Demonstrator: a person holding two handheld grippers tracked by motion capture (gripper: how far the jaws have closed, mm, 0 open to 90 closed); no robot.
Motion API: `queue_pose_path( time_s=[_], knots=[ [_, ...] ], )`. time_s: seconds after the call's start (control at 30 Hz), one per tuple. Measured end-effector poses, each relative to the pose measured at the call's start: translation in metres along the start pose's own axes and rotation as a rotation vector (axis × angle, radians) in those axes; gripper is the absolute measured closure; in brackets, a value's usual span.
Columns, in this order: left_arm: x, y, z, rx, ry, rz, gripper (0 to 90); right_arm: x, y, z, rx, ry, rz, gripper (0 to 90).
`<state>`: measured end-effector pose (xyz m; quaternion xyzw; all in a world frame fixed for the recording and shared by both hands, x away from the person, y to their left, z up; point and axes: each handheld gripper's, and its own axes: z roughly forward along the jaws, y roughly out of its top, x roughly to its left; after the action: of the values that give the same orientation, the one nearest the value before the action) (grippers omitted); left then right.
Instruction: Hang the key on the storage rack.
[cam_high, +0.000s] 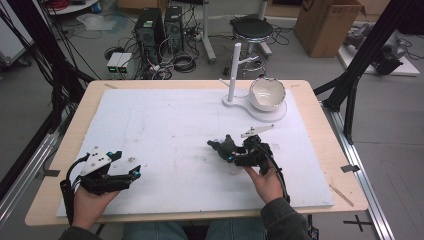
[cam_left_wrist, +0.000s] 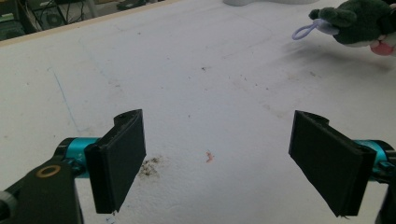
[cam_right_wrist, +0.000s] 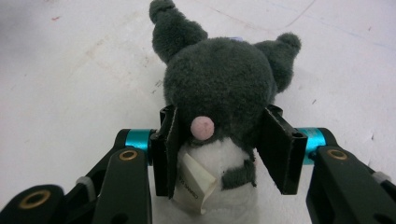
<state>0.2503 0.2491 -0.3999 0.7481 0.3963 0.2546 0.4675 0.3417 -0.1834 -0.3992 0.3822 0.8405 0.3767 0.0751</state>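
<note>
Right tool (cam_right_wrist: 217, 149) clamped on the plush (cam_right_wrist: 219, 84)
Left tool (cam_left_wrist: 229, 158) wide open, holding nothing, well left of the plush.

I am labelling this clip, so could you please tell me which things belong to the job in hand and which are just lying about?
In the job:
- plush toy, clamped in the right hand-held gripper

Lying about:
- white bowl on the stand
- left hand-held gripper, open and idle
- stool, computer towers, cardboard box

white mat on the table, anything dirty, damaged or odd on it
Yes: the white mat is scuffed, with a dark crumbly smudge and a small red mark between the left gripper's open jaws. No tear or spill is visible.
</note>
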Motion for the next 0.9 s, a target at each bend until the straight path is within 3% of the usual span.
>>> queue_pose_path(
  time_s=[0.17,0.57,0.9],
  knots=[
    [0.000,0.000,0.000,-0.003,0.001,-0.006,19.0,0.004,0.002,-0.004,-0.008,-0.003,-0.030,52.5],
    [-0.001,0.000,0.000,-0.006,-0.001,-0.007,19.0,0.004,0.006,-0.021,-0.055,0.028,-0.044,52.5],
    [0.000,0.000,-0.001,-0.007,-0.002,-0.009,19.0,0.005,0.017,-0.041,-0.140,0.023,-0.082,52.5]
  ],
)
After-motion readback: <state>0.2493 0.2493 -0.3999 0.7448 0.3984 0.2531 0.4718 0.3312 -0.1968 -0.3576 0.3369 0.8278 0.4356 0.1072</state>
